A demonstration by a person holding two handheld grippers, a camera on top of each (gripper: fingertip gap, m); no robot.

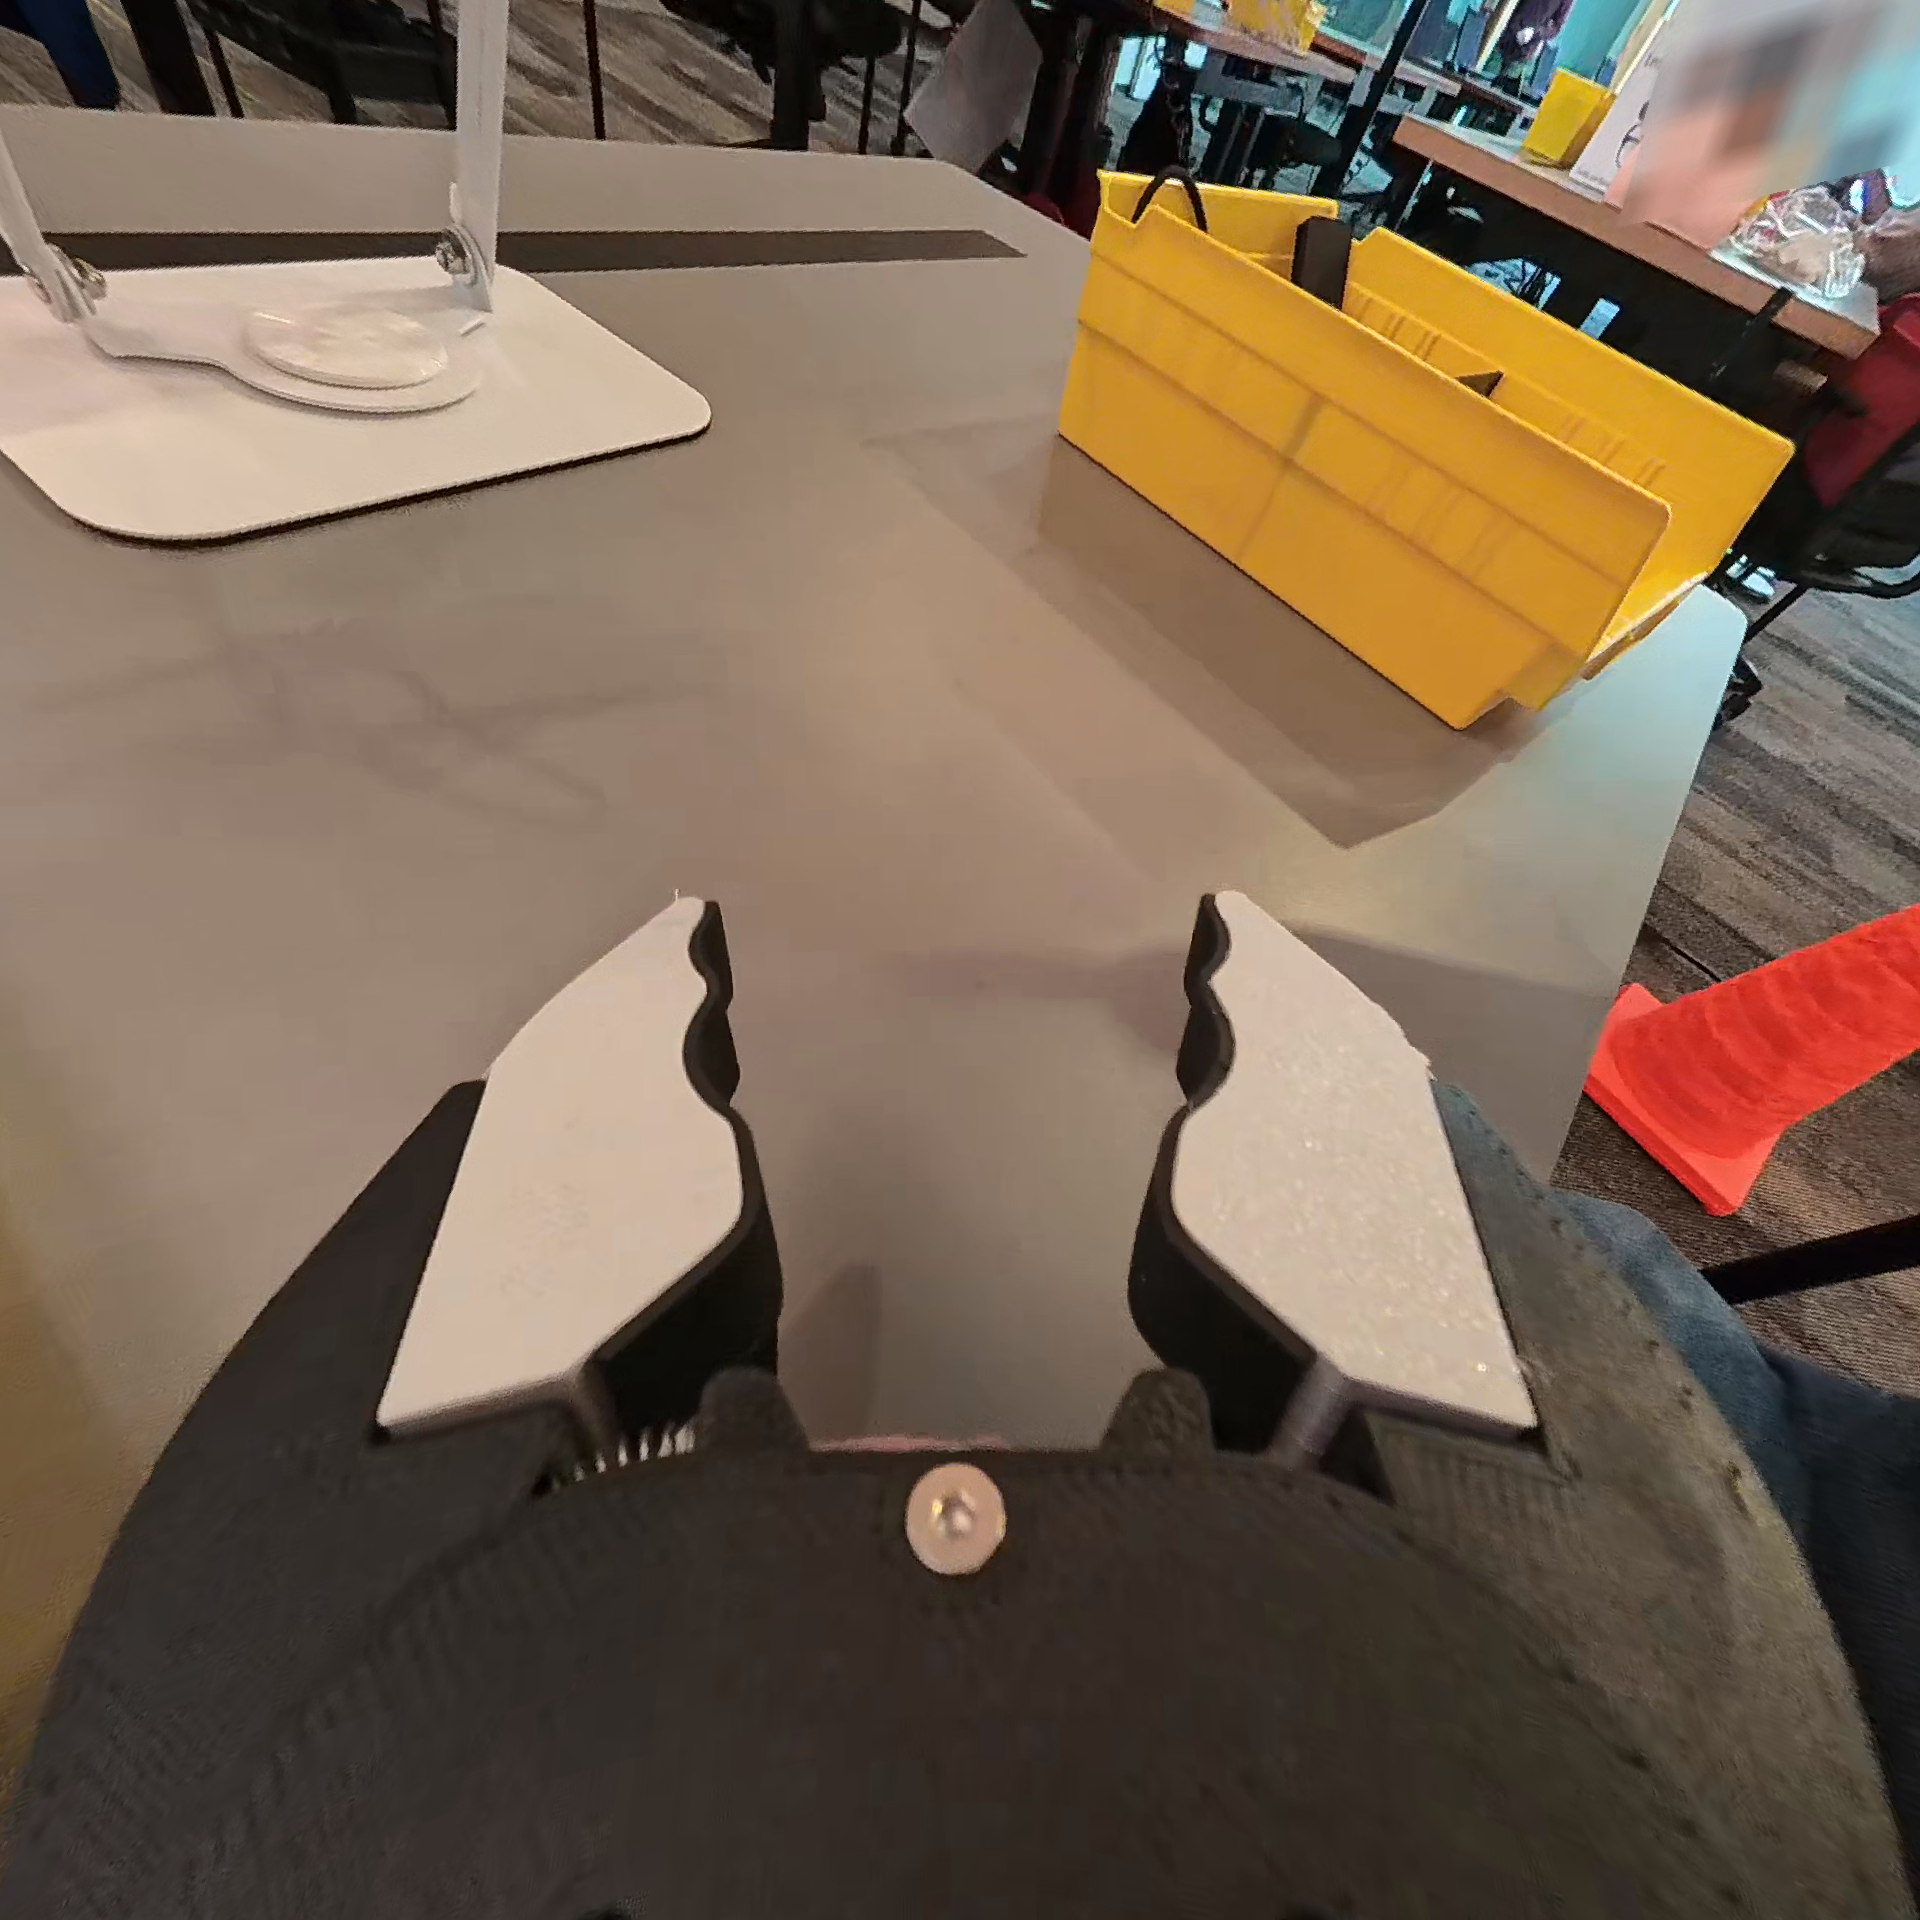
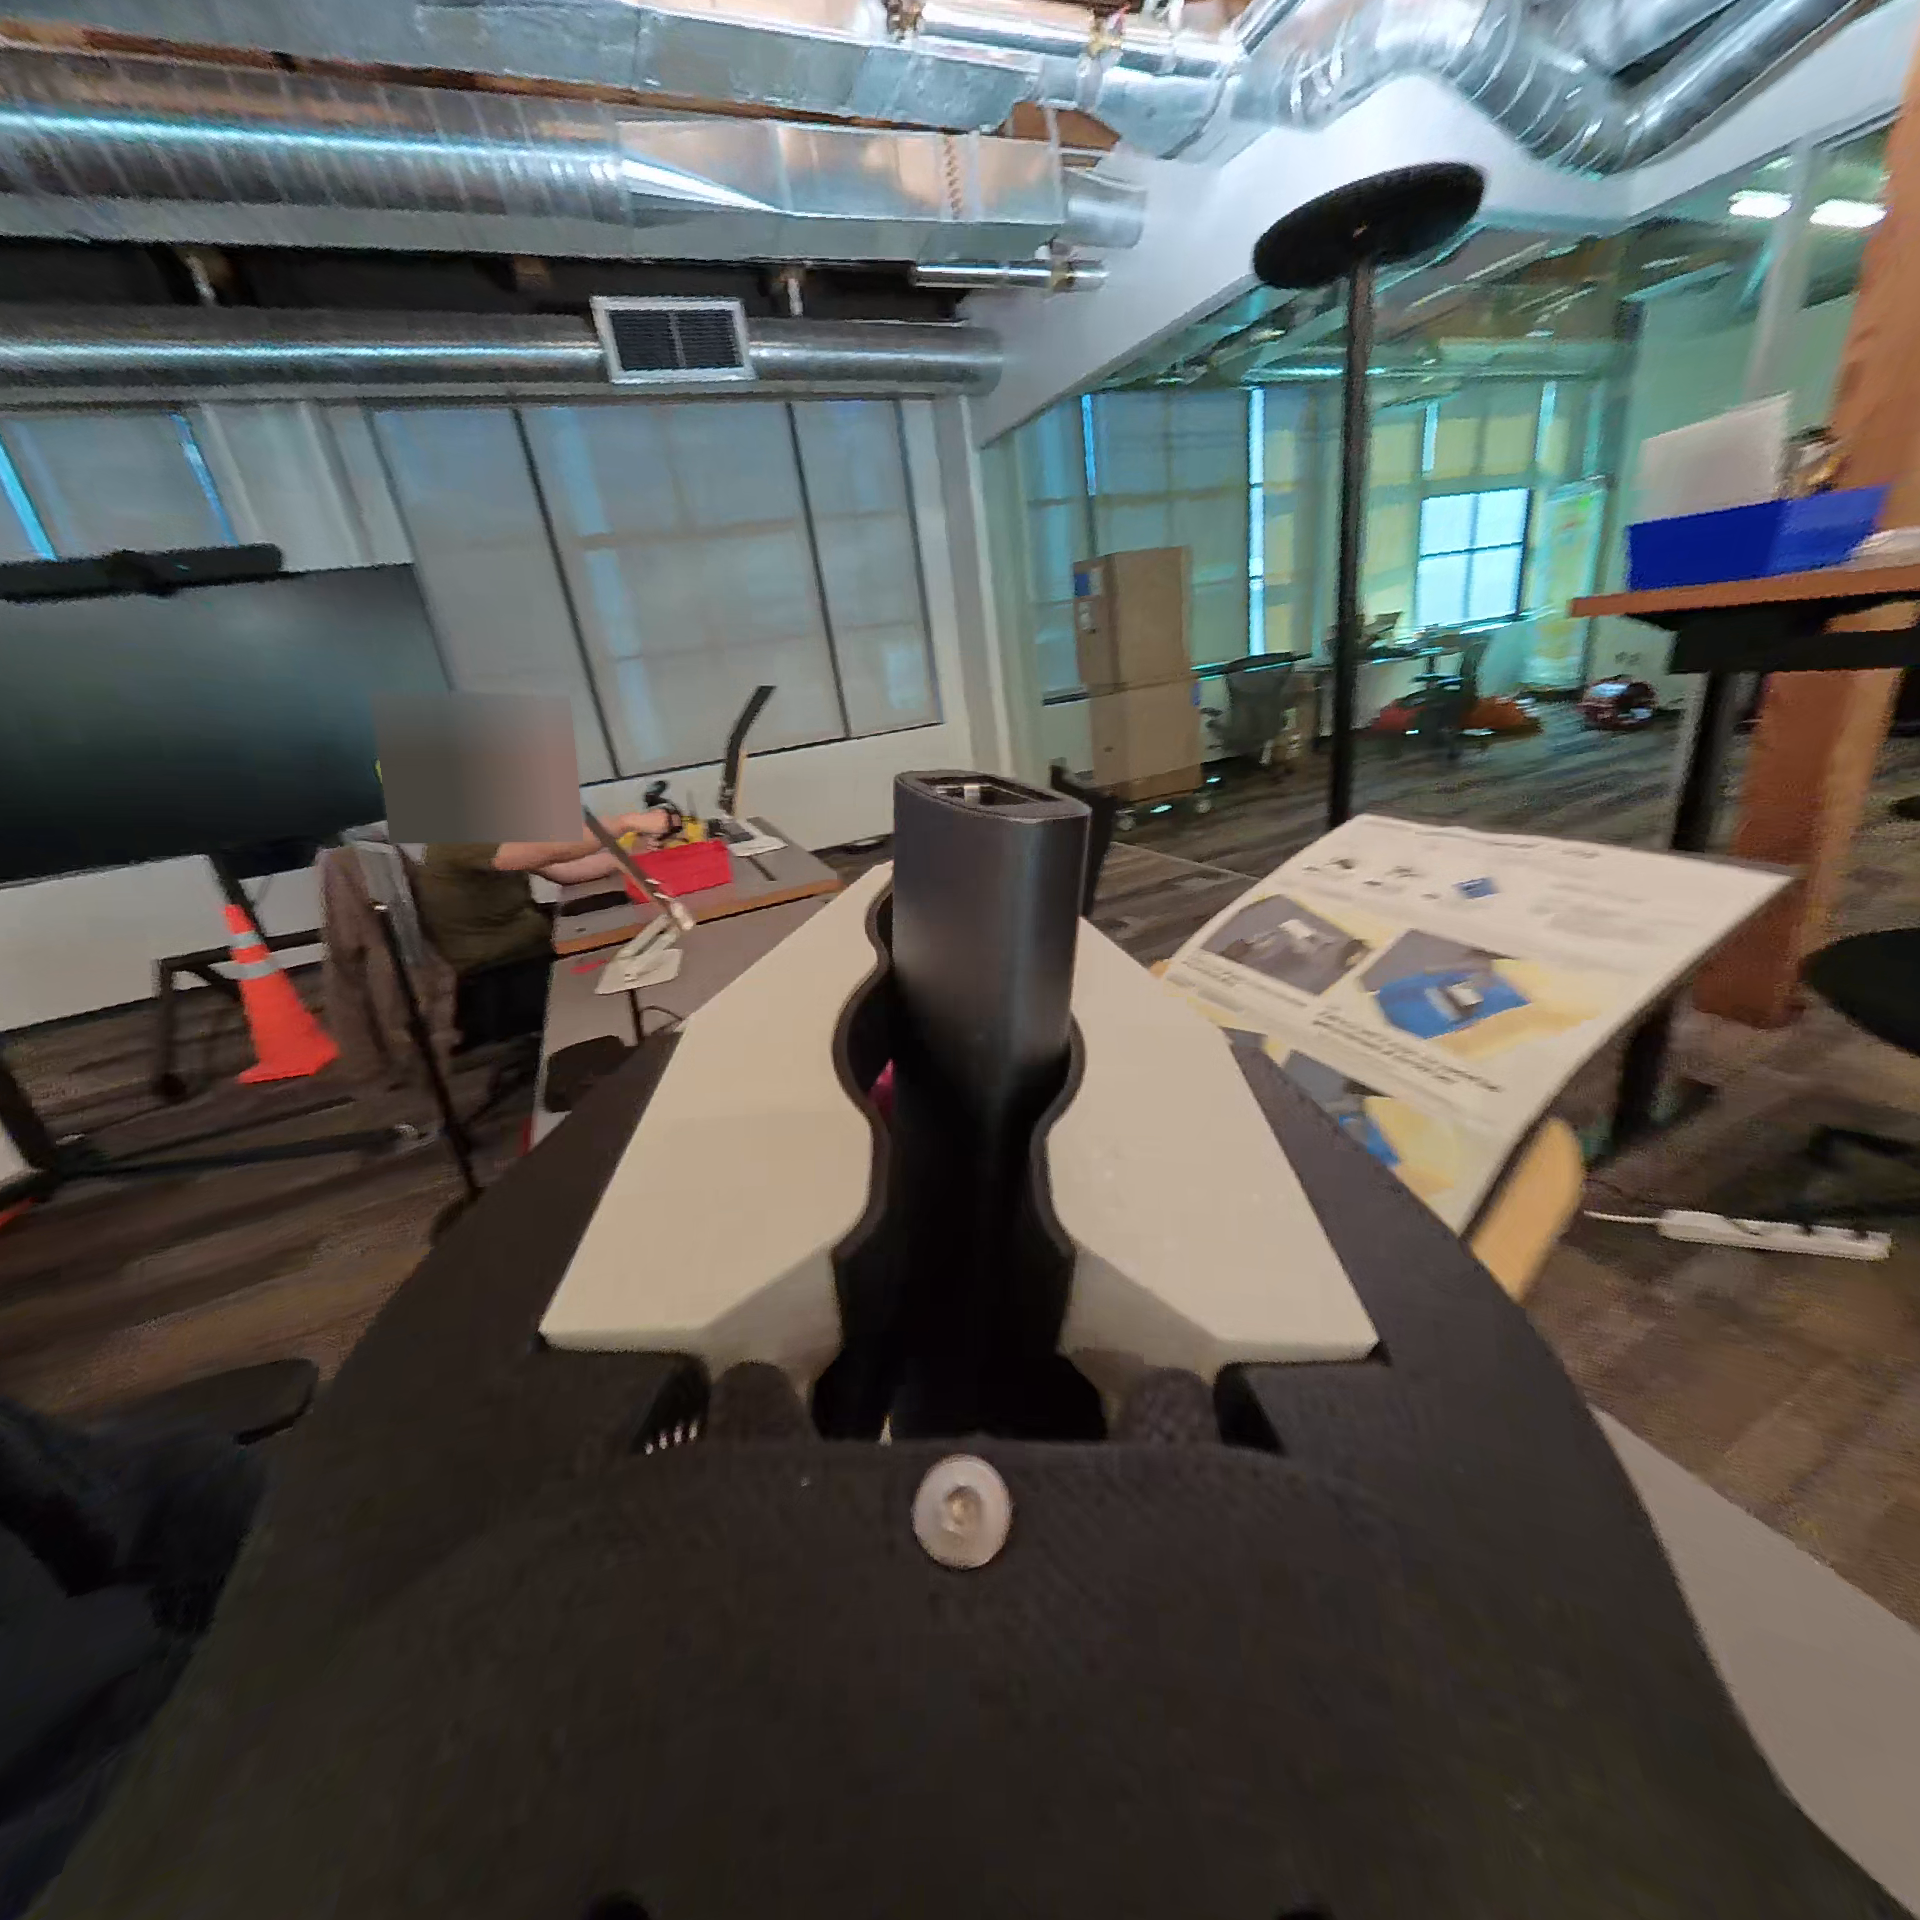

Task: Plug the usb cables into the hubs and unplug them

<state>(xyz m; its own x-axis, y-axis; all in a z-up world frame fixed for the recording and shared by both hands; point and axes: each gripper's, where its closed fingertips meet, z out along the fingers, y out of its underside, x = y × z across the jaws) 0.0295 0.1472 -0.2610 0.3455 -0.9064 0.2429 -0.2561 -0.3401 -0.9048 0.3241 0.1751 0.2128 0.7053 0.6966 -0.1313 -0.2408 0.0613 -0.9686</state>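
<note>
My right gripper (image 2: 977, 914) is shut on a dark grey USB hub (image 2: 982, 914). The hub stands up between the fingers, its open port end at the top, and the gripper is raised and points out into the room. My left gripper (image 1: 961, 935) is open and empty, low over the bare grey table (image 1: 727, 675). No USB cable shows in either view. A bit of pink shows behind the hub between the right fingers.
Two yellow bins (image 1: 1351, 457) stand at the table's far right corner. A white stand base (image 1: 312, 395) sits at the far left. An orange cone (image 1: 1756, 1049) lies on the floor to the right. A printed sheet (image 2: 1455, 977) lies right of the right gripper. A person (image 2: 488, 894) works at a distant table. The grippers' ends are close to 55 centimetres from one another.
</note>
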